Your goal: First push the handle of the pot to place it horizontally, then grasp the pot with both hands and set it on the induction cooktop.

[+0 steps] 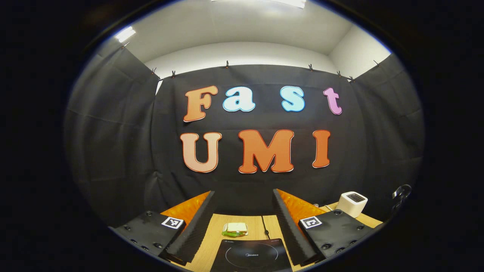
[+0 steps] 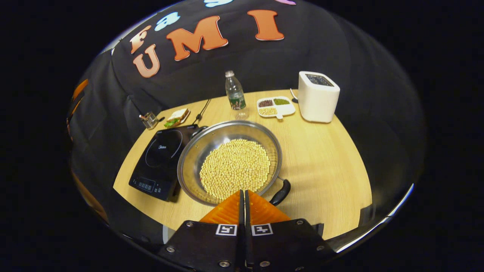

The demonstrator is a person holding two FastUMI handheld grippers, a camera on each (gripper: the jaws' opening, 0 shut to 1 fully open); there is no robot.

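Lots of little yellow beans (image 2: 235,168) fill the shiny round pot (image 2: 193,158); its black handle (image 2: 280,192) points sideways. Right hand-held gripper (image 2: 242,200) is clenched, left hand-held gripper (image 1: 244,211) released.

My pot (image 2: 196,151): shiny bare metal, handle (image 2: 281,191) glossy dark plastic. Induction cooktop (image 2: 160,158) under my view: smooth glossy glass top. Table (image 2: 325,158): pale matt wood grain. Toaster (image 2: 317,97): smooth white plastic. Bottle (image 2: 235,92): clear plastic. Wall (image 1: 113,132): matt cloth.
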